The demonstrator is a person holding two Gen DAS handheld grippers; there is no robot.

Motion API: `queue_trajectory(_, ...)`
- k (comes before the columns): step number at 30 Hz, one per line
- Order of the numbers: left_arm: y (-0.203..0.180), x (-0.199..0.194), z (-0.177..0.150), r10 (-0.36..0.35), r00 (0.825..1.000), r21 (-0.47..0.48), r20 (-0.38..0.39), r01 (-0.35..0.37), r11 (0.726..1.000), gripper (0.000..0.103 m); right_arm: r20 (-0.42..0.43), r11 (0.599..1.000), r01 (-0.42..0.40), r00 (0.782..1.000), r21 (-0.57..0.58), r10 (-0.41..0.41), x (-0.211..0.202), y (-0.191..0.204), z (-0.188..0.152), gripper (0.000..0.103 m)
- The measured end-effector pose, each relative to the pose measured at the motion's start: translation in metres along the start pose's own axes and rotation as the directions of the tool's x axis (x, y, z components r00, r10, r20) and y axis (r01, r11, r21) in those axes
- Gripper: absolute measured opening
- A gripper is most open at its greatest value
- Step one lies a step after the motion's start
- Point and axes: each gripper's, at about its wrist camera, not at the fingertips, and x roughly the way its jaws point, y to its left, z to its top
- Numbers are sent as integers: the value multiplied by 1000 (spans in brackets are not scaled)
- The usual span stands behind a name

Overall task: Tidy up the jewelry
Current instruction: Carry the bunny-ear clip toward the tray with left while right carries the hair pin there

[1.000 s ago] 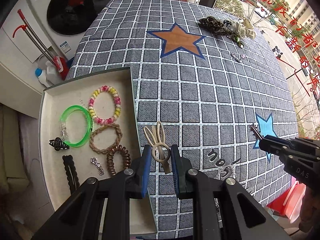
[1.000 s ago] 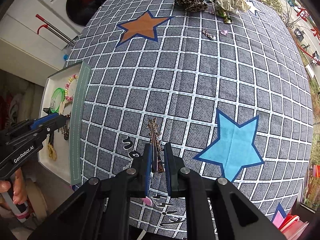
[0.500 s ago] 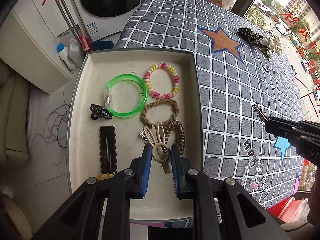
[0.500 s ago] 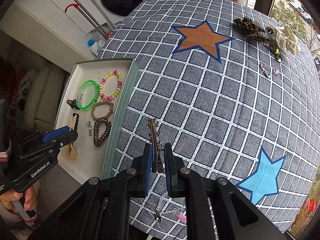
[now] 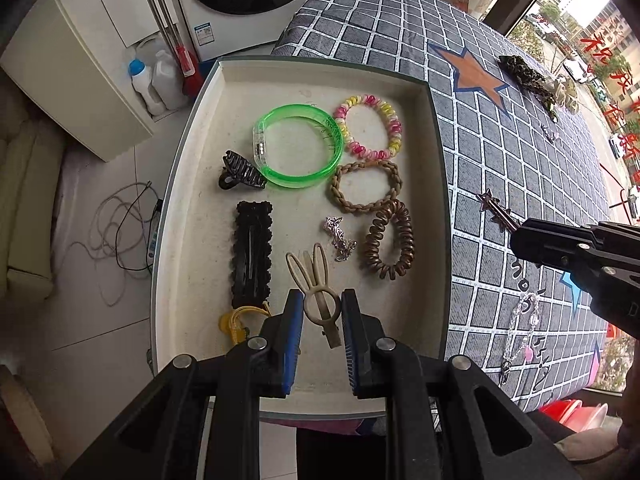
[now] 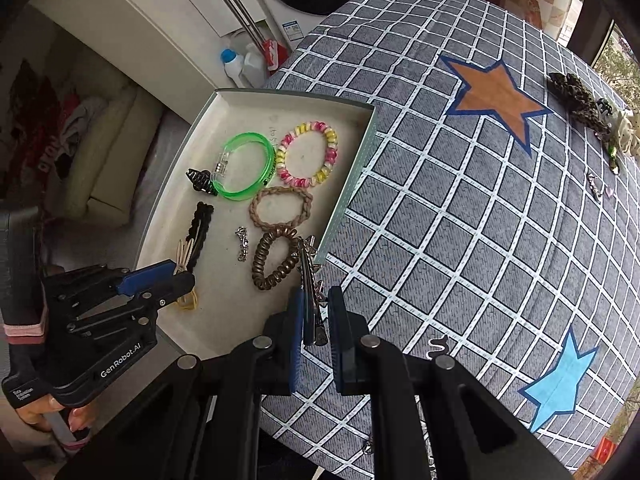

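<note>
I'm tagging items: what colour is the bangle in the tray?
Translucent bright green bangle; the left wrist view shows it best.

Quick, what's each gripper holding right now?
Left gripper: shut on the beige bunny hair clip.
Right gripper: shut on the star-tipped metal hair clip.

Daylight scene, bright, even. Light enters from large window [image 5: 580, 20] at upper right of left wrist view; sky there blown out white. Shadows soft, short under items in shallow cream rectangular tray [image 5: 200, 200]. Mild sheen on translucent green plastic bangle [image 5: 298, 146]. Strong fisheye bending: grid lines of grey checked tablecloth [image 6: 460, 220] curve toward edges. Dark vignette in all corners. Focus sharp in centre, softer at rim. No motion blur evident.
</note>
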Motion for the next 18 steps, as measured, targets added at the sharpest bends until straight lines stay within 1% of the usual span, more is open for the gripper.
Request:
queue_trajectory(7, 2, 4, -4, -13, 1000, -10, -3, 13, 1000, 26, -23, 1000, -5, 1000, -23, 5, 10, 12, 0, 13)
queue_trajectory(18, 0, 11, 0, -31, 1000, -5, -3, 31, 1000, 26, -23, 999, -3, 1000, -32, 3, 16, 16, 17, 13)
